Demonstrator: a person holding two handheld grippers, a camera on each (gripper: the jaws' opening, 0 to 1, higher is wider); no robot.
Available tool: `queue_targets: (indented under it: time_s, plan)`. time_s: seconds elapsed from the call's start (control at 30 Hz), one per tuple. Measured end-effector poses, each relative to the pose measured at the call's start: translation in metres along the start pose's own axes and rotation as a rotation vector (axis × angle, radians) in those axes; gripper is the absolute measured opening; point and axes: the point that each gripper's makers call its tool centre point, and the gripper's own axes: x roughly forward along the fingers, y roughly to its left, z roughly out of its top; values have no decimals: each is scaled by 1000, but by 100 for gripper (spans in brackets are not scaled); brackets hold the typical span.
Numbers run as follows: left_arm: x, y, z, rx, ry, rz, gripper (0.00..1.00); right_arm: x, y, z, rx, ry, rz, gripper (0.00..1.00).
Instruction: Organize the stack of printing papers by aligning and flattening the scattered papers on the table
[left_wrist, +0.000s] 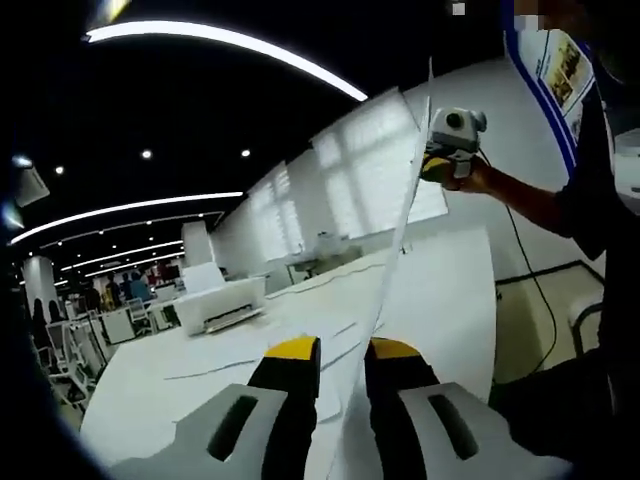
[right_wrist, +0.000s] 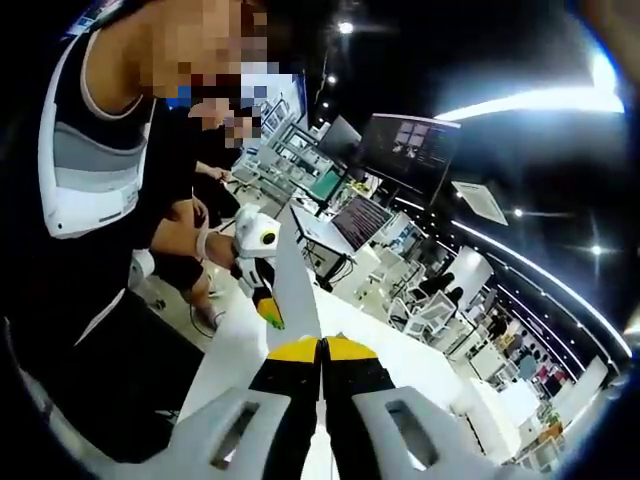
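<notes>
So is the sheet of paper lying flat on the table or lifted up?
Lifted up: the sheet stands edge-on above the table, pinched by both claws.

White paper sheet (left_wrist: 400, 230) upright, edge-on

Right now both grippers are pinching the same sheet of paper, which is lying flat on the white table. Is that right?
Not quite. The sheet of paper is not lying flat; it is lifted edge-on above the white table, held between the left gripper and the right gripper. The left gripper view shows this; in the right gripper view the right gripper is closed on its edge.
</notes>
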Motion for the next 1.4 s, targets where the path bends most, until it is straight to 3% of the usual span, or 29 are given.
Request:
queue_targets:
  time_s: [0.67,0.9,1.07,1.4]
  plan:
    - [2,-12,-4,14,-4,-54,6,1,1,-6,8,6,7,0]
    - [2,-15,-5,0,-9,-66,6,2,2,-11,22,10,5,0]
    - [5,-17,-10,11,20,-70,6,3,2,-17,32,28,-4,0]
    - [6,-20,-5,-7,9,-69,6,-3,-3,-22,17,43,-37,0]
